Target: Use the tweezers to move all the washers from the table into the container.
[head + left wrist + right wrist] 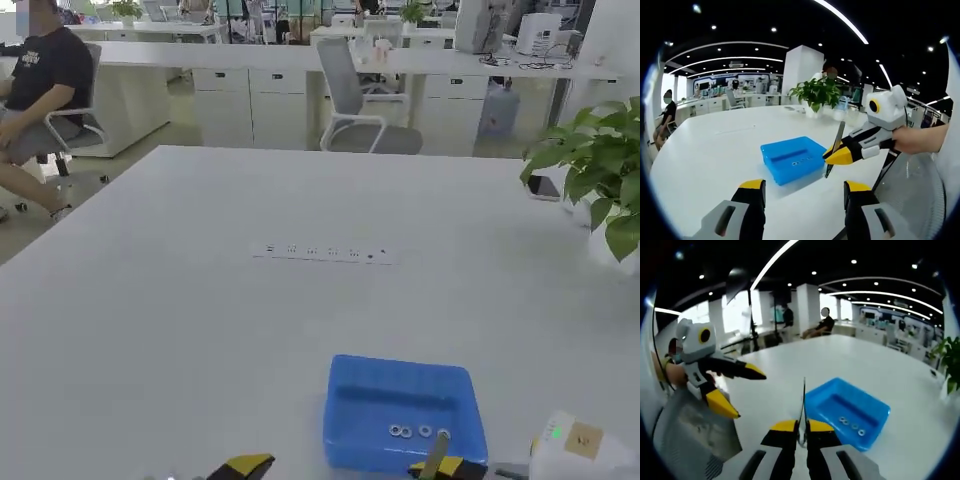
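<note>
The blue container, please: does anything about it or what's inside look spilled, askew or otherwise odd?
Nothing stands out. The blue container sits flat on the table and looks intact, with a few washers lying in a row on its floor. The right gripper is shut on the tweezers; the left gripper is open.

Table [200, 320]: white, matt, smooth, no visible grain. Container [400, 378], at 5 o'clock on it: blue plastic, smooth, faint sheen. Washers [401, 431] inside: bright, shiny metal. Tweezers [804, 400]: thin grey metal.
</note>
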Demonstrator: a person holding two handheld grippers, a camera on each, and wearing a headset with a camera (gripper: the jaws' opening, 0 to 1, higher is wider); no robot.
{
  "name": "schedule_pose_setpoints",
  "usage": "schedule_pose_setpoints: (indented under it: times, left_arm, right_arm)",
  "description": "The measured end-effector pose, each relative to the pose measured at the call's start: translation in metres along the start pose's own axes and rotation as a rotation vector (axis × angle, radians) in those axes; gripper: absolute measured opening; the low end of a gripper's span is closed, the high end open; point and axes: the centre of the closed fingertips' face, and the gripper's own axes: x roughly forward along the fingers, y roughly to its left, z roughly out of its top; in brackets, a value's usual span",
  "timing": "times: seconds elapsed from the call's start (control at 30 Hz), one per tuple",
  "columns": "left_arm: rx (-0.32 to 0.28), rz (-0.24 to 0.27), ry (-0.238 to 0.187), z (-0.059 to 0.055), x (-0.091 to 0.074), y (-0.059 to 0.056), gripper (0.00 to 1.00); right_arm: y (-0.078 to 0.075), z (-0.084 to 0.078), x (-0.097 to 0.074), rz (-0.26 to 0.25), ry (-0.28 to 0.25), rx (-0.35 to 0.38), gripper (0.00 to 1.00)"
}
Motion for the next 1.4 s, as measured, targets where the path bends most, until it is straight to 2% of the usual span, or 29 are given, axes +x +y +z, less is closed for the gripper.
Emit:
schedule_pose_setpoints:
  times: [0.1, 0.17, 0.27, 0.33, 0.37, 0.53, 0.67, 0.77, 0.97, 1.07, 1.1, 1.2, 1.3, 1.4]
  left_arm:
    - [-0.003, -0.002, -0.011, 0.002, 0.0, -0.001, 0.63]
    - [0.025, 0.002, -0.011, 0.002, -0.001, -0.003, 0.64]
    - [0.031, 0.004, -0.011, 0.002, -0.001, -0.002, 0.64]
    - [0.021, -0.01, -0.021, 0.003, -0.001, -0.004, 0.65]
    - [0.007, -0.035, -0.03, 0.004, -0.001, -0.007, 0.65]
    - [0.028, -0.029, -0.05, 0.008, -0.003, -0.008, 0.67]
    - [0.048, 0.006, -0.047, 0.006, -0.004, -0.001, 0.7]
    - [0.051, 0.027, -0.05, 0.006, -0.005, 0.003, 0.75]
    - [0.06, 0.038, -0.059, 0.004, -0.006, 0.007, 0.84]
    - [0.07, -0.002, -0.055, 0.002, -0.005, 0.001, 0.85]
    - [0.104, -0.016, -0.064, 0.004, -0.005, -0.003, 0.85]
    - [0.202, -0.029, -0.041, 0.002, -0.002, -0.011, 0.86]
    - [0.19, -0.062, -0.049, 0.001, -0.001, -0.016, 0.88]
    - [0.141, -0.068, -0.055, 0.001, -0.001, -0.013, 0.88]
  right_arm:
    - [0.002, 0.009, -0.007, -0.017, -0.021, 0.006, 0.03]
    - [0.002, 0.014, -0.009, -0.033, -0.042, 0.012, 0.03]
    - [0.001, 0.018, -0.01, -0.067, -0.037, 0.012, 0.03]
    - [-0.003, 0.023, -0.013, -0.097, -0.044, 0.005, 0.03]
    - [-0.003, 0.026, -0.014, -0.106, -0.054, 0.015, 0.03]
    - [-0.009, 0.027, -0.012, -0.165, -0.069, 0.055, 0.03]
    - [-0.012, 0.026, -0.005, -0.174, -0.054, 0.076, 0.03]
    - [-0.012, 0.033, -0.002, -0.178, -0.071, 0.098, 0.03]
    - [-0.011, 0.044, 0.004, -0.206, -0.092, 0.093, 0.03]
    - [-0.01, 0.048, 0.008, -0.21, -0.102, 0.098, 0.03]
    - [-0.011, 0.05, 0.01, -0.206, -0.107, 0.108, 0.03]
    - [-0.012, 0.054, 0.011, -0.204, -0.1, 0.097, 0.03]
    - [-0.017, 0.06, 0.011, -0.198, -0.114, 0.099, 0.03]
    - [-0.019, 0.062, 0.01, -0.196, -0.109, 0.085, 0.03]
